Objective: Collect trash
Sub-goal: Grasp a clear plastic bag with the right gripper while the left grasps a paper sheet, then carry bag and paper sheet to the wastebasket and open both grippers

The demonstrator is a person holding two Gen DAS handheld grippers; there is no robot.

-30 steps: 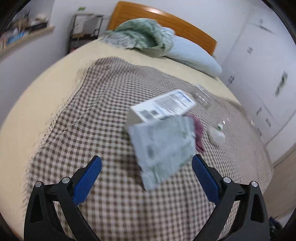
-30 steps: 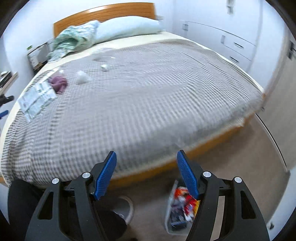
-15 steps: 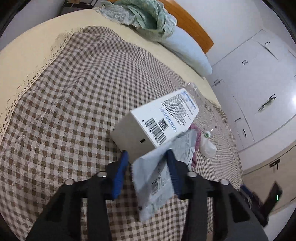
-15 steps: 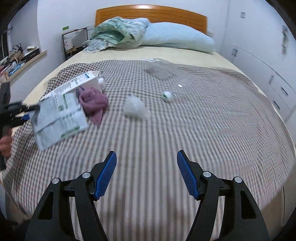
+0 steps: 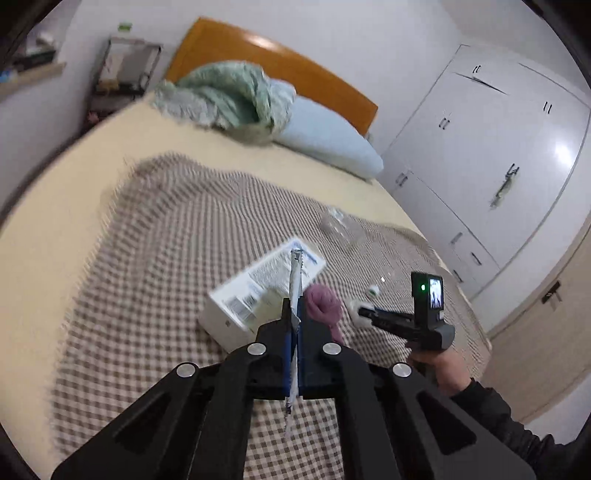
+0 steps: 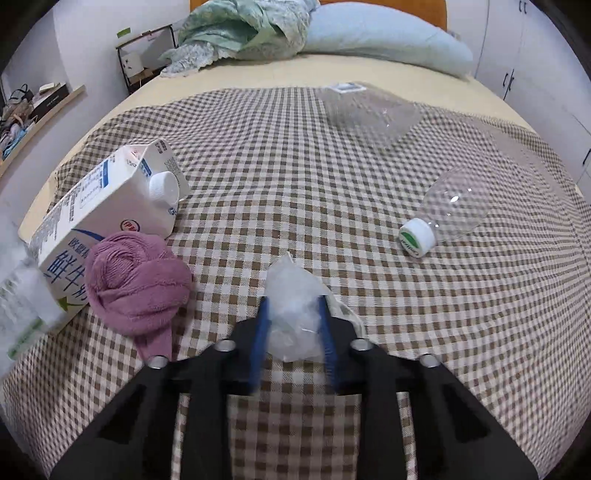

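My left gripper [image 5: 293,321] is shut on a flat silvery wrapper [image 5: 295,280], seen edge-on and lifted above the checked blanket. My right gripper [image 6: 293,317] is closed around a crumpled clear plastic bag [image 6: 291,295] that lies on the blanket; the right gripper also shows in the left wrist view [image 5: 364,313]. A white milk carton [image 6: 110,195] lies on its side at the left, with a purple cloth [image 6: 136,280] against it. A clear plastic bottle [image 6: 447,218] with a white and green cap lies at the right.
A checked blanket [image 6: 295,166] covers the bed. A second clear plastic container [image 6: 369,110] lies further back. A green quilt [image 6: 243,29] and blue pillow [image 6: 388,37] lie at the headboard. White wardrobes [image 5: 498,166] stand on the right.
My left gripper has shut fully on the wrapper and lifted it. My right gripper has moved in over the bed and closed around the crumpled plastic bag.
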